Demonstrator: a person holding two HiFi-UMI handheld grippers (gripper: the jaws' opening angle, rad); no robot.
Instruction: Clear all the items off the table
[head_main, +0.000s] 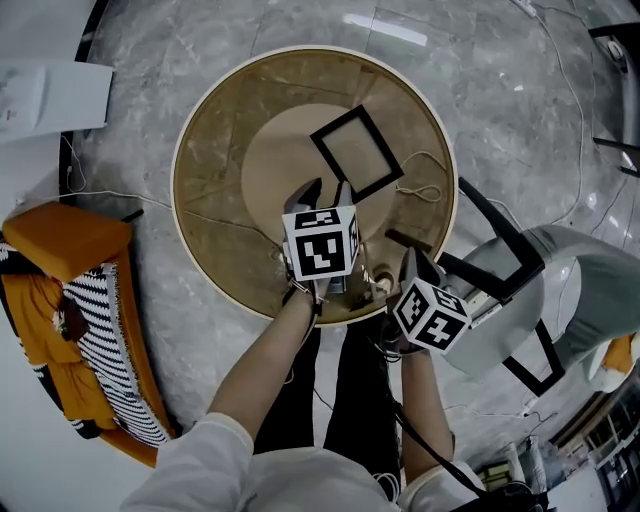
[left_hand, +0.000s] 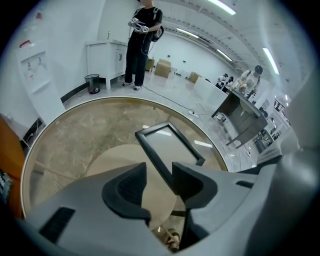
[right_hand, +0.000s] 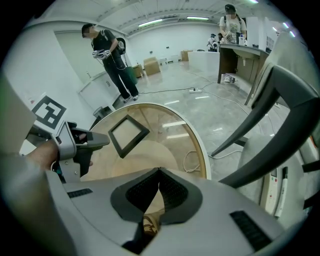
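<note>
**Item:** black frame (head_main: 357, 152), flat on the round glass surface (head_main: 220, 150), upper centre of the head view. It is the only loose item made out there.

**Left tool** (head_main: 325, 192): jaws standing apart, pitched steeply down at the frame's near corner. In the left gripper view one rim of the frame (left_hand: 167, 142) runs up between the jaws of the tool (left_hand: 159, 170), closer to the right-hand jaw. Contact is possible but not certain from this angle, and no grip is formed.

**Right tool** (head_main: 412, 262): jaws tip to tip and empty, at the lower edge of the surface, apart from the frame.

**Step in hand:** approach and line-up on the frame.

**Next move calls for:** settling the open jaws astride the rim, closing, then lifting the frame clear of the surface.
</note>
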